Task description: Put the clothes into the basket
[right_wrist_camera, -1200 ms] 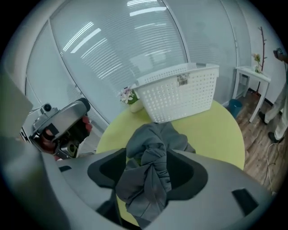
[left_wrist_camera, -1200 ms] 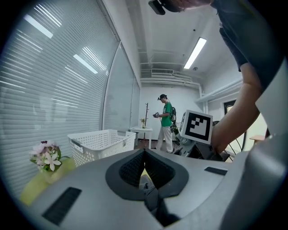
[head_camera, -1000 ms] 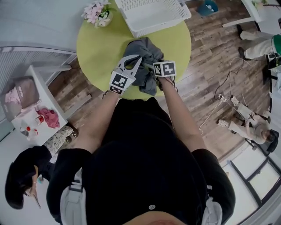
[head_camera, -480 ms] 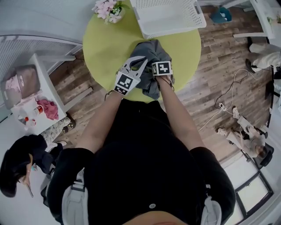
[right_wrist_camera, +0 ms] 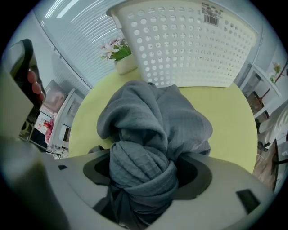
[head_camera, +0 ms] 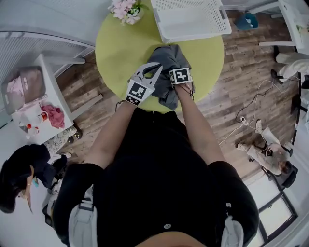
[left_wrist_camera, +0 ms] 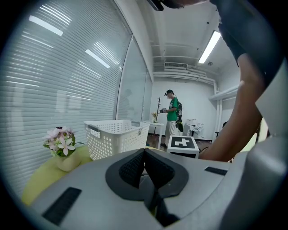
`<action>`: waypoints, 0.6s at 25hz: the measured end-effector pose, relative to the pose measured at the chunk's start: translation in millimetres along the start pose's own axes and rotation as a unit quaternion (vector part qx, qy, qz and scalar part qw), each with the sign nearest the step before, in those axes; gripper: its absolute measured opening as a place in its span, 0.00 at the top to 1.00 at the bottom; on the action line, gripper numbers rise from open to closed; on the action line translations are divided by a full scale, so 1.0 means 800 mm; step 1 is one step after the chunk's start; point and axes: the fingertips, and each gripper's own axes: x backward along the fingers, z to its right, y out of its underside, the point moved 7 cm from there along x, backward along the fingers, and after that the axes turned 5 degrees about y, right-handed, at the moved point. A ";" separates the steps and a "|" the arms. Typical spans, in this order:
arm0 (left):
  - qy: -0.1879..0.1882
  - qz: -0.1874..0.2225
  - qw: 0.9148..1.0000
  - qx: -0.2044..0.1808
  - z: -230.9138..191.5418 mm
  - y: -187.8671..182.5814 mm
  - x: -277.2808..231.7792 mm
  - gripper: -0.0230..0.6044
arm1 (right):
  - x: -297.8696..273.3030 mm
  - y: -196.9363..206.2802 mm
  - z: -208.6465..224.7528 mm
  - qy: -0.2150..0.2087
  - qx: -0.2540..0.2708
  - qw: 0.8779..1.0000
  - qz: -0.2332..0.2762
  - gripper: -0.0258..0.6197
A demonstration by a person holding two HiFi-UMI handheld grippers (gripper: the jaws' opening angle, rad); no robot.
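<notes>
Looking down from the head view, the white basket stood at the far edge of the round green counter, with nothing in it that I could see. The grey clothes lay in a crumpled heap just on the person's side of the basket; whether they touched its near rim I could not tell. The left gripper lay beside the heap, a little further from the basket. The right gripper stood over the part of the heap furthest from the basket, pointing steeply down. A pot of flowers sat just beside the basket's left corner.

In the left gripper view, the fingers were clenched tip to tip with nothing between them. The basket rose ahead, a little to the left.

In the right gripper view, the fingers had just been closing, and a thick twisted wad of the grey cloth filled the gap, so I took them to be grasping the clothes. The basket's perforated wall rose straight behind the heap, very near.

The cloth looked soft, light and limp, neither slippery nor fragile. I reckoned it would sag and trail from whatever point was held. The bunched knot in the middle seemed a better hold than a loose edge. Even so, hanging folds might catch the basket's rim unless the heap was raised well clear of it.
</notes>
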 end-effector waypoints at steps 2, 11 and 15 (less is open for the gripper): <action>0.000 0.003 1.000 0.000 0.001 -0.002 0.004 0.95 | 0.008 0.001 -0.002 -0.004 0.015 1.000 0.003 0.41; 0.029 0.002 0.999 -0.030 0.023 -0.025 0.025 0.95 | 0.074 0.004 -0.009 -0.010 0.059 0.998 0.020 0.44; 0.038 0.006 0.999 -0.035 0.032 -0.038 0.039 0.95 | 0.110 0.005 -0.020 -0.016 0.090 0.995 0.025 0.44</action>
